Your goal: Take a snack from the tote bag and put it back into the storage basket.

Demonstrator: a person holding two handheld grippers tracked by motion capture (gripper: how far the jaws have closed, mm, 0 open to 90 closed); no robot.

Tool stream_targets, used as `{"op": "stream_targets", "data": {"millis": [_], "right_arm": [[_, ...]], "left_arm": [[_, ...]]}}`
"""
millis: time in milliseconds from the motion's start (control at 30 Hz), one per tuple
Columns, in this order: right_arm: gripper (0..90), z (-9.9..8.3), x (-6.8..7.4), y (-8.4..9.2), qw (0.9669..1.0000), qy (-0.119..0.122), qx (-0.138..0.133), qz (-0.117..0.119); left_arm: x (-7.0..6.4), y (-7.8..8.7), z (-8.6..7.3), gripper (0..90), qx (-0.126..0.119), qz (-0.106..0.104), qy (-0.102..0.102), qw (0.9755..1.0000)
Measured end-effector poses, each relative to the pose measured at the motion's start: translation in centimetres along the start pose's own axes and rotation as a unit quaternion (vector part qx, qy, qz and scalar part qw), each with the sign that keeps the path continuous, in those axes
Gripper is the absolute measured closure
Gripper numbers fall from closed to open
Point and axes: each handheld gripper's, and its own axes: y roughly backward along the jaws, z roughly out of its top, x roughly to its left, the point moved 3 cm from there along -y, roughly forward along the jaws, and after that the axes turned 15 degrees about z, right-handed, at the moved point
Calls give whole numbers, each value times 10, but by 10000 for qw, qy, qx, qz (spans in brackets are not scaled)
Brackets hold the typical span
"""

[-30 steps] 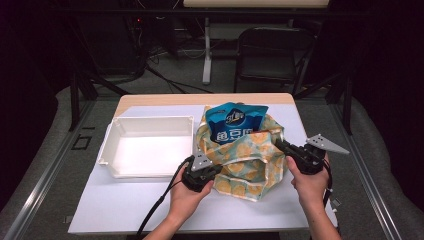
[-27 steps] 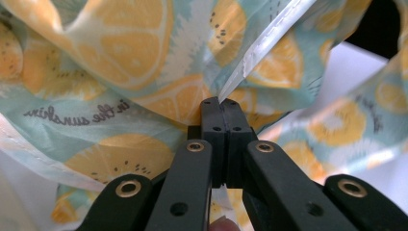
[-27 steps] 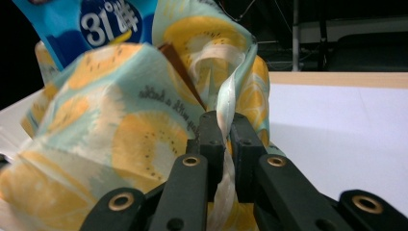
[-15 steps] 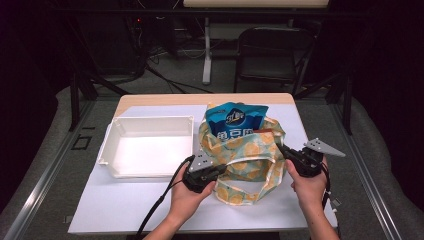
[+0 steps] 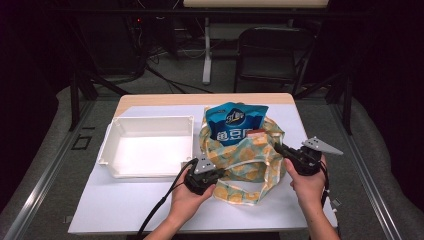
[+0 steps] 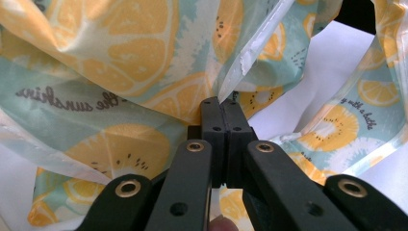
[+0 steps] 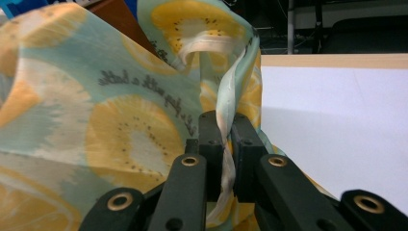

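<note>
A plastic bag printed with yellow citrus slices stands mid-table. A blue snack packet sticks up out of its mouth, with a red-brown item beside it. My left gripper is shut on the bag's near-left edge; in the left gripper view the jaws pinch the bag's rim. My right gripper is shut on the bag's right side; in the right gripper view a pale strip of the bag runs between its jaws. A handle loop lies below the bag.
A white rectangular tray with nothing in it sits left of the bag. The table is covered in white, with a wooden strip at its far edge. A black chair and desk legs stand beyond the table.
The bag's front has bunched up between the grippers, and a handle loop now hangs out below it. Both hands have stayed nearly in place.
</note>
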Motion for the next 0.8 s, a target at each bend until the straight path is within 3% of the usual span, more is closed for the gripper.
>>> {"op": "stream_targets", "data": {"millis": [267,467,600,800], "right_arm": [[855,-14,-13,-3,9996,-131,155,-176],[856,-30,-25,-5,9982,-283,399,-348],[856,-41,-37,-6,9956,-508,603,-515],[847,-56,-46,-16,9889,-760,1116,-625]], "left_arm": [[2,0,-8,900,82,29,39,10000],[9,-5,-22,900,354,181,156,9991],[14,-8,-31,900,643,245,269,9973],[18,-12,-40,898,826,329,445,9950]]}}
